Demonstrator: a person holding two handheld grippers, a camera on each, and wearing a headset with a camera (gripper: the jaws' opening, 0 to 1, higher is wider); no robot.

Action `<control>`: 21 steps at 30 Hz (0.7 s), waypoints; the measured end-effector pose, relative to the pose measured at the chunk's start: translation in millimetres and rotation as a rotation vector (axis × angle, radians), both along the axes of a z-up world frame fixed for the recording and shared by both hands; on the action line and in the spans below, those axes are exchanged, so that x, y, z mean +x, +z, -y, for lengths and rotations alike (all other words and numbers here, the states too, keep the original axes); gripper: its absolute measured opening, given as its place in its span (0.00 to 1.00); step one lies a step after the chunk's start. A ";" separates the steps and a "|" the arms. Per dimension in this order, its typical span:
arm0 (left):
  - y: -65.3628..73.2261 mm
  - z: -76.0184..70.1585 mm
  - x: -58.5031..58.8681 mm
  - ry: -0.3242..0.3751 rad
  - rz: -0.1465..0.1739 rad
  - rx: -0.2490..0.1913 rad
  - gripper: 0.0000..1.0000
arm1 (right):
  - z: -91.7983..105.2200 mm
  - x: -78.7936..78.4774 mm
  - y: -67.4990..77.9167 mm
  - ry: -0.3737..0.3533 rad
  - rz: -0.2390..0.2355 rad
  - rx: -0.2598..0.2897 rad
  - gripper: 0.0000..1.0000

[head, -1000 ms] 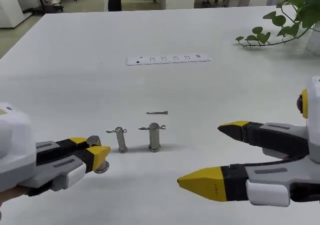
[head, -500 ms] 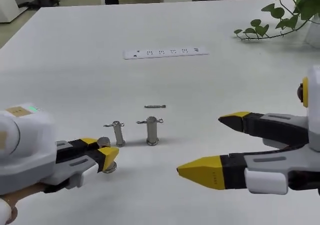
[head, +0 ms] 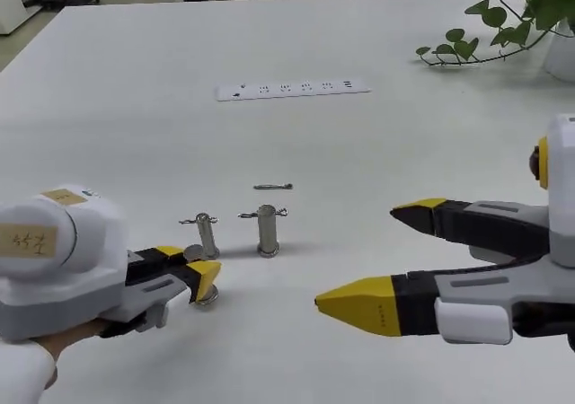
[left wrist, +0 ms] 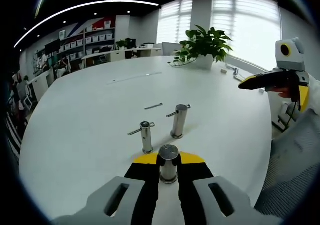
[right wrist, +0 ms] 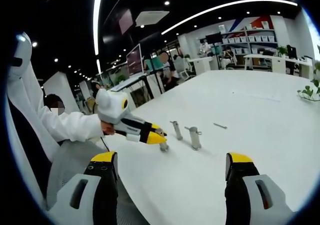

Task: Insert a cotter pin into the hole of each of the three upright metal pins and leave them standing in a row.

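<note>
Metal pin (left wrist: 168,166), a shiny cylinder, clamped by left gripper (left wrist: 168,157); right gripper (head: 358,256) jaws wide.

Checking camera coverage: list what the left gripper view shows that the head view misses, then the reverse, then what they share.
Left gripper view: window blinds and storage shelves. Head view: the wide gap between the jaws of the right gripper; a handwritten label. Shared: the left gripper shut on a bare pin, a fitted pin beside another fitted pin, the loose cotter pin, the plant.
</note>
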State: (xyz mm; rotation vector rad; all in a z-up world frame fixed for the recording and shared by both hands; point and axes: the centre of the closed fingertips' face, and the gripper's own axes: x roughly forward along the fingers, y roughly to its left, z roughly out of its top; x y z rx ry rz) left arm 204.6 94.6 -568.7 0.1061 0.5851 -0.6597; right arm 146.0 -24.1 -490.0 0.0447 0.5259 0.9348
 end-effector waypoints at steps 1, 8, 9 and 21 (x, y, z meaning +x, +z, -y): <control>-0.9 -0.6 0.1 0.003 -0.003 0.002 0.10 | 0.1 -0.1 0.0 0.000 0.000 -0.002 0.87; -2.7 -1.0 4.5 0.017 0.002 -0.008 0.10 | -0.3 -1.7 -0.2 0.003 0.003 -0.008 0.87; -2.3 -0.9 5.3 0.020 0.008 -0.008 0.10 | 0.0 -2.1 -0.9 0.001 0.000 -0.009 0.87; -2.8 0.7 2.9 -0.001 0.055 0.021 0.10 | 1.9 -6.8 -9.7 0.005 -0.025 -0.041 0.87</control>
